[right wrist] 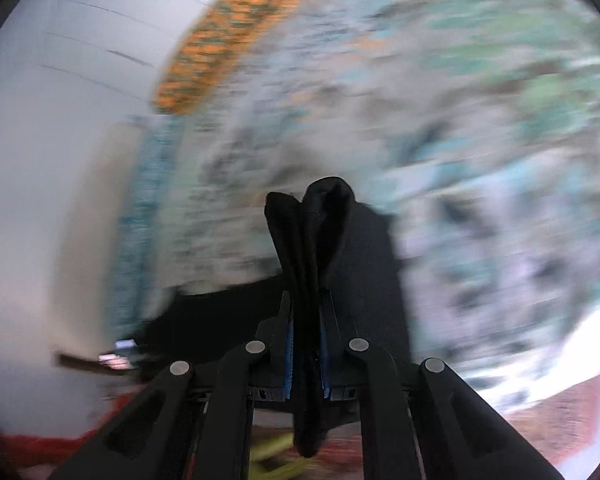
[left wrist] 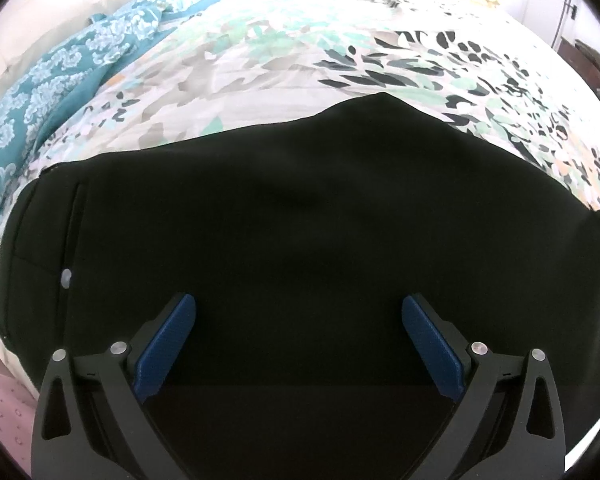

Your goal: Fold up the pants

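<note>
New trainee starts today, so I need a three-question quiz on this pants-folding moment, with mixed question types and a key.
1. True or false: the left gripper has its jaws clamped on the black pants.
2. What does the right gripper hold?
A. a bunched part of the pants
B. the teal patterned cloth
C. nothing
3. Fill in: the pants lie on a floral ___.

Key: 1 false, the jaws are wide apart; 2 A; 3 bedspread.

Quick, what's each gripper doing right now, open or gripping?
Left gripper: open, over the black pants, gripping nothing.
Right gripper: shut on a bunched fold of the black pants.
</note>
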Motion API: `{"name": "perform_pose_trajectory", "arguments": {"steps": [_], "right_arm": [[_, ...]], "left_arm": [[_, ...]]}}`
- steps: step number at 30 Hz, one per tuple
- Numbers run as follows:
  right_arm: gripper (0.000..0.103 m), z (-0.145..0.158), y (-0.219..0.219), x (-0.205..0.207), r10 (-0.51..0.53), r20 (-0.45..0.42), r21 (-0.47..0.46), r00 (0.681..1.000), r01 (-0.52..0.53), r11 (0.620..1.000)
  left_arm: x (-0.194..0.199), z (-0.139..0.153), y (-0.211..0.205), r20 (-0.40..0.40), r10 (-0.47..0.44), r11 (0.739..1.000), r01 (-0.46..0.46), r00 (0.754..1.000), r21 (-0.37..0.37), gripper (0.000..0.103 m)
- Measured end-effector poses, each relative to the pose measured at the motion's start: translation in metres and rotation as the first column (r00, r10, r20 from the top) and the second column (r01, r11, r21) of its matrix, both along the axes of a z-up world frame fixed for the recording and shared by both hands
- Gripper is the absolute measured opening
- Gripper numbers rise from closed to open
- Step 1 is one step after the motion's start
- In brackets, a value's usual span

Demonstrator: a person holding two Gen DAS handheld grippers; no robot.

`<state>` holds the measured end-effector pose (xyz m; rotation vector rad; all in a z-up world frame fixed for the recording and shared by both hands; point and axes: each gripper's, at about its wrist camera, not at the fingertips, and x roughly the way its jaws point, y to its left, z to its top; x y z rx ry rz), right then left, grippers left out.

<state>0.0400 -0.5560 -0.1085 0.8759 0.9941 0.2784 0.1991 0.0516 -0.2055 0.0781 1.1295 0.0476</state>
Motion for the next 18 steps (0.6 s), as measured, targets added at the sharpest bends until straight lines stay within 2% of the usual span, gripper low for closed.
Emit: {"name": "perform_pose_trajectory", "arguments": {"steps": [3,6,8,12,14,16,18], "right_arm": [[0.011,-0.004,0.065,0.013,0.062,0.064,0.142,0.996,-0.071,0.987],[0.011,-0.026,0.141,0.035,0.125,0.086,0.288,0.988,-0.144,0.947],[0.011,-0.041,0.188,0.052,0.169,0.086,0.347,0.982,-0.188,0.919],[0.011,-0.074,0.28,0.081,0.233,0.078,0.411,0.969,-0.244,0.878],[0.011,-0.085,0.324,0.091,0.275,0.06,0.415,0.959,-0.275,0.867],[0.011,-0.091,0.366,0.098,0.332,0.045,0.395,0.942,-0.322,0.861],[0.012,-0.093,0.404,0.104,0.389,0.043,0.335,0.92,-0.38,0.862]], "left_arm": [[0.003,0.003,0.003,-0.035,0.004,1.0,-0.005,0.999,-0.022,0.102],[0.002,0.007,0.008,-0.047,0.015,0.998,-0.017,0.999,-0.056,0.102],[-0.001,0.01,0.016,-0.042,0.031,0.996,-0.034,0.999,-0.082,0.102],[-0.003,0.02,0.038,-0.028,0.081,0.988,-0.084,0.996,-0.129,0.102],[-0.003,0.024,0.048,-0.018,0.104,0.984,-0.106,0.994,-0.146,0.102],[-0.003,0.025,0.057,-0.012,0.13,0.978,-0.131,0.991,-0.165,0.102],[-0.001,0.025,0.063,-0.018,0.151,0.971,-0.152,0.988,-0.184,0.102]]}}
